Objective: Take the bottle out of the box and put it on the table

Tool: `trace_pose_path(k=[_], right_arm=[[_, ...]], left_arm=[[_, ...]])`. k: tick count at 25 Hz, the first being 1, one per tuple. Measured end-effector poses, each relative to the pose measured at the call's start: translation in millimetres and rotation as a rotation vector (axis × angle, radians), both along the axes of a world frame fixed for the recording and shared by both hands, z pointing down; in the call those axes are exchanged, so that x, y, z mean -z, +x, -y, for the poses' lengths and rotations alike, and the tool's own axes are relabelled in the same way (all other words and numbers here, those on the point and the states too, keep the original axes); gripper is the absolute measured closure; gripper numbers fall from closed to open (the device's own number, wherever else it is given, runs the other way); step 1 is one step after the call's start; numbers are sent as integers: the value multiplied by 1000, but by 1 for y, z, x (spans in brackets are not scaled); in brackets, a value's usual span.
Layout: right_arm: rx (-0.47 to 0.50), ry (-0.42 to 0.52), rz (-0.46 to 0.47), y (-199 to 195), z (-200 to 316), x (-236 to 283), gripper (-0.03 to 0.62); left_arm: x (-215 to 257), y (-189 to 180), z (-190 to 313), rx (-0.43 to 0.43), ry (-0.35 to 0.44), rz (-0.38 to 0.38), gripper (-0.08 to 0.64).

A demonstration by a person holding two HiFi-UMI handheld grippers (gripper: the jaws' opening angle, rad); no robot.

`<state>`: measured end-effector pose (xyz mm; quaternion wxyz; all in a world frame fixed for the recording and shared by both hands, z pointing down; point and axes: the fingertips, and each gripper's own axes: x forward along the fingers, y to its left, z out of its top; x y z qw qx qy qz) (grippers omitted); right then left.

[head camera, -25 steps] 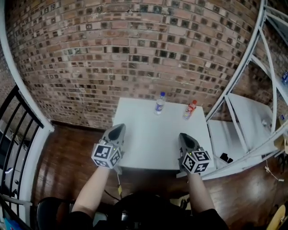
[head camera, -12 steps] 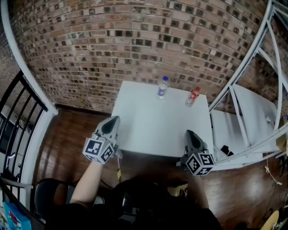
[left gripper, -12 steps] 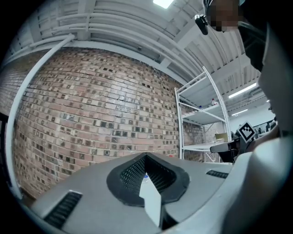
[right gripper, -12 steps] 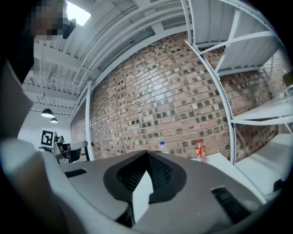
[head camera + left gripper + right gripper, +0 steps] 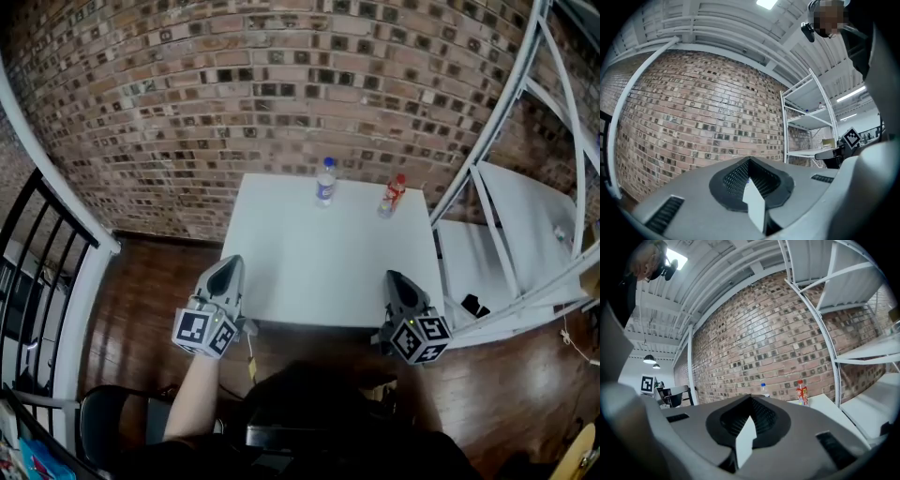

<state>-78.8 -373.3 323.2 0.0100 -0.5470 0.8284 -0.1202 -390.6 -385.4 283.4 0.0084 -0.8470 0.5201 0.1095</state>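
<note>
Brick-backed tabletop (image 5: 319, 272) — water bottle (image 5: 325, 181) and red bottle (image 5: 392, 195) stand upright at its upper edge. Your left hand-held gripper (image 5: 228, 267) and right hand-held gripper (image 5: 397, 279), both pressed together and empty, sit below — the right is nearer.

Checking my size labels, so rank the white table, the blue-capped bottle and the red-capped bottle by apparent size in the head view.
1. White table, by far the largest.
2 and 3. Blue-capped bottle and red-capped bottle: they look nearly alike, standing apart near the table's far edge, so I would not rank them.
</note>
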Motion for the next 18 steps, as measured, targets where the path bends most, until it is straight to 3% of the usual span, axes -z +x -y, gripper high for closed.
trace_pose_path(k=[8,18], right_arm=[[41,14,6,-2,5,-3,591],[26,21,13,8,16,-3,591]], left_arm=[[-14,5,-2,35,-25,11,555],[-20,-12,5,93,-25,-38,555]])
